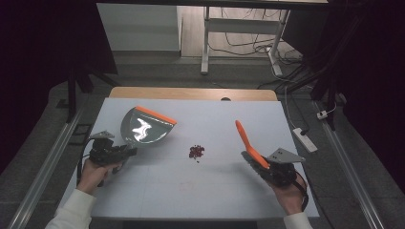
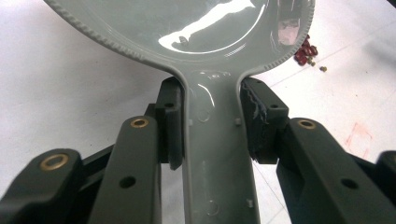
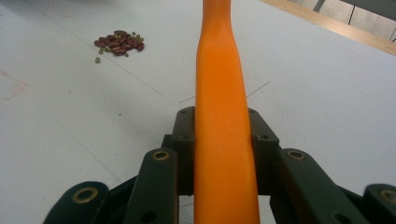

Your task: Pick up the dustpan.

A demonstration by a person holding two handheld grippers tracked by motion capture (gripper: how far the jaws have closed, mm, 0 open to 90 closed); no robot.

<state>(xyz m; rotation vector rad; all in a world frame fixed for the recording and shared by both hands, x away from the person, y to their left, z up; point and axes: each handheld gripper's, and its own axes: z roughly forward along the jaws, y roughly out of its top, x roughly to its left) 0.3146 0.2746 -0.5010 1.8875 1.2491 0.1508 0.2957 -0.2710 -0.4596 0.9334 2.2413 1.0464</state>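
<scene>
On the white table (image 1: 157,191), left side, the left gripper (image 1: 125,151) has its jaws pinching the handle of a grey dustpan (image 1: 144,125) with an orange lip. Over on the right, the right gripper (image 1: 260,167) jaws are clamped on an orange brush (image 1: 246,140). Little pile of red beans (image 1: 196,151) sits between them, touching neither.

White tabletop (image 1: 200,186) w/ a wooden strip along its far edge (image 1: 191,93) carries 1 small heap of dark red beans (image 1: 196,151) mixed w/ a few green ones near the centre, plus faint pencil lines & a reddish smudge (image 3: 16,85).
</scene>
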